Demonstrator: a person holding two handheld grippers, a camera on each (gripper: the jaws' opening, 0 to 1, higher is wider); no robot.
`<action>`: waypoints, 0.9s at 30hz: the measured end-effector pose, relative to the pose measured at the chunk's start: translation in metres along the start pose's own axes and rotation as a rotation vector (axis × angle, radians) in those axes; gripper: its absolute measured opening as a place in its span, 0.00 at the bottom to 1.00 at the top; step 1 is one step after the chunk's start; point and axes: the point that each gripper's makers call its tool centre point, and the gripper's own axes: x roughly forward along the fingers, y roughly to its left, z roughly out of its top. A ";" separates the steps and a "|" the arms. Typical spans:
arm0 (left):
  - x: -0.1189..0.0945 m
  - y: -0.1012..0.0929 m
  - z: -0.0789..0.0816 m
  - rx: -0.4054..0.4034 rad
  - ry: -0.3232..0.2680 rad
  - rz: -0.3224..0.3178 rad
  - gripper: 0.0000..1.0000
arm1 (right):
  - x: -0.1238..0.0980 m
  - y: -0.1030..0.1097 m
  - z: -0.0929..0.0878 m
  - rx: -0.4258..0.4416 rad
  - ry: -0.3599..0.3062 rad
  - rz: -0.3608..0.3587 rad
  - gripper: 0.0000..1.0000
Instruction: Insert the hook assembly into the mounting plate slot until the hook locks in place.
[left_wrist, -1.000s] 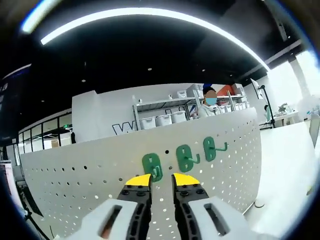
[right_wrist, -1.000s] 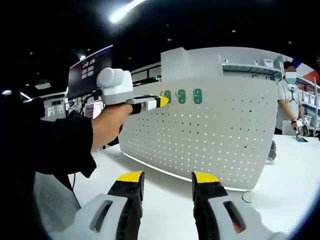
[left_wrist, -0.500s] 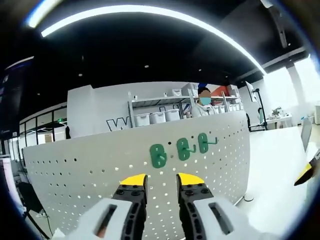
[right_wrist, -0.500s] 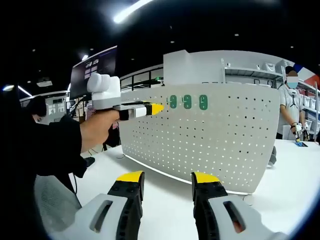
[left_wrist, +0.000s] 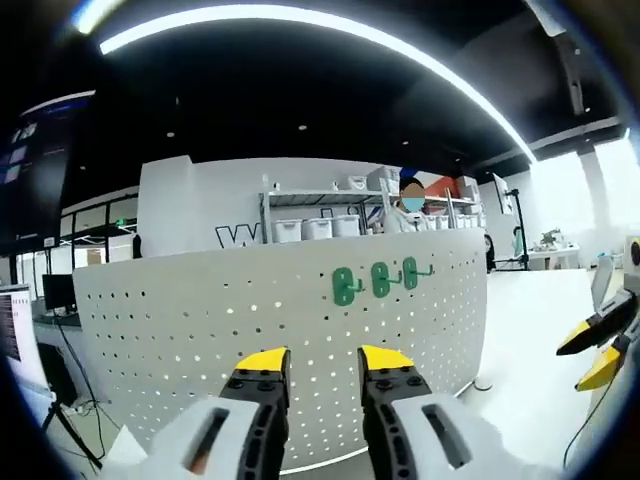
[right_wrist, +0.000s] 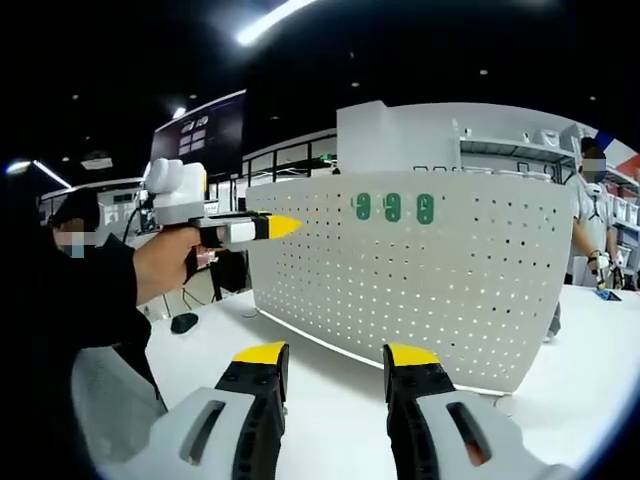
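While well short of the three green hooks (left_wrist: 381, 281) on the white pegboard (left_wrist: 300, 330), hovering with both claws (left_wrist: 322, 362) (right_wrist: 336, 357) parted and empty above a white table (right_wrist: 330, 400).

Open air before the pegboard (left_wrist: 200, 320) (three hooks (left_wrist: 378, 282) near its top)

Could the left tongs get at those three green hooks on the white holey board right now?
Probably yes. The left tongs stand open, aimed just below the green hooks on the pegboard, with open air between. They sit back from the board, so they would need to move forward first.
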 end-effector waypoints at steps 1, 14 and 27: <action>-0.004 0.002 -0.001 -0.003 0.003 0.002 0.28 | 0.001 0.001 0.001 -0.002 0.000 0.003 0.35; -0.051 0.021 -0.020 -0.020 0.037 0.026 0.28 | 0.009 0.015 0.004 -0.024 0.004 0.040 0.35; -0.096 0.023 -0.047 -0.052 0.084 0.029 0.28 | 0.019 0.031 0.003 -0.042 0.021 0.080 0.35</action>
